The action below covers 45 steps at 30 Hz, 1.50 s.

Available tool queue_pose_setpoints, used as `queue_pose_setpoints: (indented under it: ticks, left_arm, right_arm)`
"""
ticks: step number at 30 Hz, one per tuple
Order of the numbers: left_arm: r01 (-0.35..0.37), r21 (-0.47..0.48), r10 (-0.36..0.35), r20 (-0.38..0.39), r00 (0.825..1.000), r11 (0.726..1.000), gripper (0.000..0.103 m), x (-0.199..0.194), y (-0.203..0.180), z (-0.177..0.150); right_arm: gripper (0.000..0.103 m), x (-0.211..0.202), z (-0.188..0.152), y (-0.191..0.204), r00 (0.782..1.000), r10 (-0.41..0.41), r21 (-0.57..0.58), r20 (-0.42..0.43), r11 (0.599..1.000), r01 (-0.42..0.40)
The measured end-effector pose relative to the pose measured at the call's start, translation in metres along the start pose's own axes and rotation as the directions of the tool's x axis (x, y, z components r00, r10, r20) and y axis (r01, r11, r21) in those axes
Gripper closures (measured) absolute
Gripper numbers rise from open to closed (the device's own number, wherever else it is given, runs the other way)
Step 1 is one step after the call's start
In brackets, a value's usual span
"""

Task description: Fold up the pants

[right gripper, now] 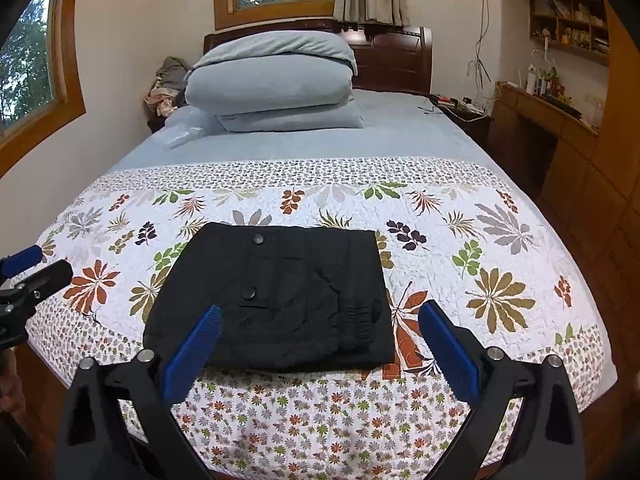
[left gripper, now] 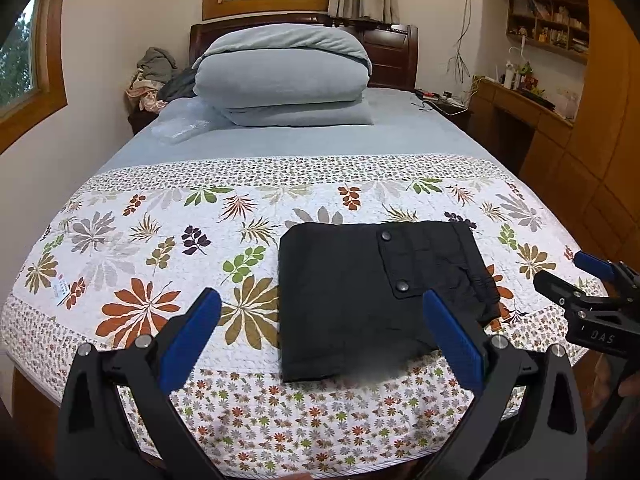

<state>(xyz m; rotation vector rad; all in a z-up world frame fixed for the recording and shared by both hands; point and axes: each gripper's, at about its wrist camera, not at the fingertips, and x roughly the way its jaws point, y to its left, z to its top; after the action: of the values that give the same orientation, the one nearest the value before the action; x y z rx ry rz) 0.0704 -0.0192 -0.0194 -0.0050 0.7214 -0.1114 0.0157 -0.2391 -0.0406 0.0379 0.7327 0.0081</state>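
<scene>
Black pants (left gripper: 360, 300) lie folded into a compact rectangle on the floral quilt (left gripper: 140, 248) near the foot of the bed, with two snap buttons on top. They also show in the right wrist view (right gripper: 280, 296). My left gripper (left gripper: 320, 336) is open and empty, hovering above the near edge of the pants. My right gripper (right gripper: 320, 348) is open and empty, just in front of the pants. The right gripper also shows at the right edge of the left wrist view (left gripper: 588, 296), and the left gripper at the left edge of the right wrist view (right gripper: 24, 280).
Folded grey-blue bedding (left gripper: 284, 76) is stacked at the head of the bed by the dark headboard (left gripper: 392, 52). A clothes heap (left gripper: 156, 76) sits at the far left. A wooden desk and shelves (left gripper: 536, 100) stand on the right.
</scene>
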Motion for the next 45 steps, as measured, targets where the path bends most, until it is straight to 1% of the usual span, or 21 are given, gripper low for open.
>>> queue_pose_setpoints:
  ticks: [6, 11, 21, 45]
  left_arm:
    - [-0.016, -0.009, 0.016, 0.003, 1.0, 1.0, 0.003, 0.0, 0.004, 0.001]
    - [-0.015, -0.029, 0.015, -0.001, 1.0, 0.999, 0.003, 0.001, 0.008, 0.0]
    - [-0.03, -0.026, 0.03, 0.005, 1.0, 0.999, 0.003, 0.0, 0.009, -0.002]
    - [-0.031, -0.015, 0.031, -0.002, 1.0, 0.999, 0.003, 0.002, 0.008, -0.004]
  right_arm:
    - [0.003, 0.002, -0.001, -0.01, 1.0, -0.022, 0.028, -0.004, 0.999, 0.023]
    - [0.003, -0.001, 0.0, -0.012, 0.999, -0.032, 0.028, 0.004, 0.999, 0.032]
    - [0.003, -0.002, 0.0, -0.008, 0.999, -0.033, 0.014, 0.003, 0.999, 0.033]
    - [0.003, -0.003, 0.0, -0.005, 0.999, -0.033, 0.007, 0.006, 0.999, 0.033]
